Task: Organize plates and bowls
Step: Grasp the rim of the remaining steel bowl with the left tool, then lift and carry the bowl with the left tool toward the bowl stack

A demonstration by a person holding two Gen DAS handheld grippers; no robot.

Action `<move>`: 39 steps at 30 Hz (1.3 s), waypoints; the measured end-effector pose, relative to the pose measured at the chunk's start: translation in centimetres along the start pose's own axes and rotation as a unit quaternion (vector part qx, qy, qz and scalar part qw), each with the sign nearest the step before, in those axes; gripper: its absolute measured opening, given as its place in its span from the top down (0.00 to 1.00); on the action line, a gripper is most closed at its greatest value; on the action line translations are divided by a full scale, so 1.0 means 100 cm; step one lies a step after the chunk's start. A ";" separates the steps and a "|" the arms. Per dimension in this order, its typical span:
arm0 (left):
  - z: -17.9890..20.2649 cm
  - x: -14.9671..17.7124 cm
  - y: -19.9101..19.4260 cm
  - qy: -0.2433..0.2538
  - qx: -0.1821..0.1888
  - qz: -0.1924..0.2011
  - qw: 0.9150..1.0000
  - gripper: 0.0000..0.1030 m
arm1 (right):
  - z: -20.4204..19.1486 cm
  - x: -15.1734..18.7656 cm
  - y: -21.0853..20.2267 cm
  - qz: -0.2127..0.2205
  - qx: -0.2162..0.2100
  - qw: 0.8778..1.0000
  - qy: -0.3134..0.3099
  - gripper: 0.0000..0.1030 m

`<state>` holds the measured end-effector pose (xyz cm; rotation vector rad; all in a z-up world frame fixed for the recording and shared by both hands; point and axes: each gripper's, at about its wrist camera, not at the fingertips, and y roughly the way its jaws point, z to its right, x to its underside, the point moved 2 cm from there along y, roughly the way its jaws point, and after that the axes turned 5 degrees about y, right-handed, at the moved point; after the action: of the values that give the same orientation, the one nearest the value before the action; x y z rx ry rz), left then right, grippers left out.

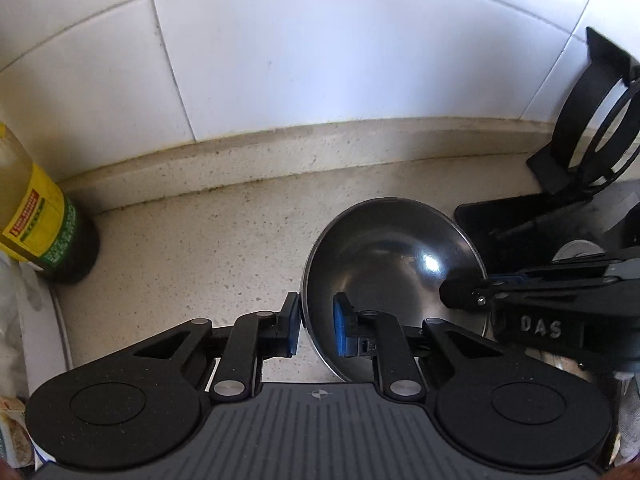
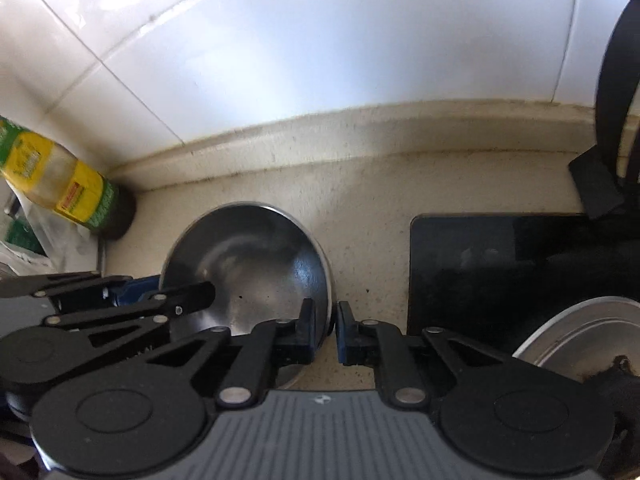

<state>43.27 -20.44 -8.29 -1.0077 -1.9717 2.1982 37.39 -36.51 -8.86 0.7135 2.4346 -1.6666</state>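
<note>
Steel bowl sits empty on tabletop, near tiled wall. Left gripper fingers pinch its left rim; right gripper fingers pinch its right rim. Black tray just right, holding a plate. Oil bottle far left.

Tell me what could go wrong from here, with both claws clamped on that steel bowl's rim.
1. The left claw and right claw each pinch only the thin rim of the steel bowl on opposite sides; if the hands pull unevenly, the smooth metal could slip or twist free.
2. The black rack stands close beside the bowl, so a lift that way may knock it.
3. The oil bottle stands at the counter's far side; a wide swing could tip it.
</note>
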 end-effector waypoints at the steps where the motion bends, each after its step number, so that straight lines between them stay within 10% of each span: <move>1: 0.003 -0.002 -0.005 0.006 -0.002 0.006 1.000 0.77 | -0.001 -0.001 -0.006 0.006 0.002 1.000 -0.001 0.71; 39: 0.038 0.019 -0.153 0.038 0.038 0.150 0.987 0.70 | -0.038 0.029 -0.135 0.074 0.006 0.996 -0.046 0.71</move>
<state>33.96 -19.95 4.57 -1.4368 -1.7904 2.3141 29.68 -36.02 3.16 0.7800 2.2532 -1.6215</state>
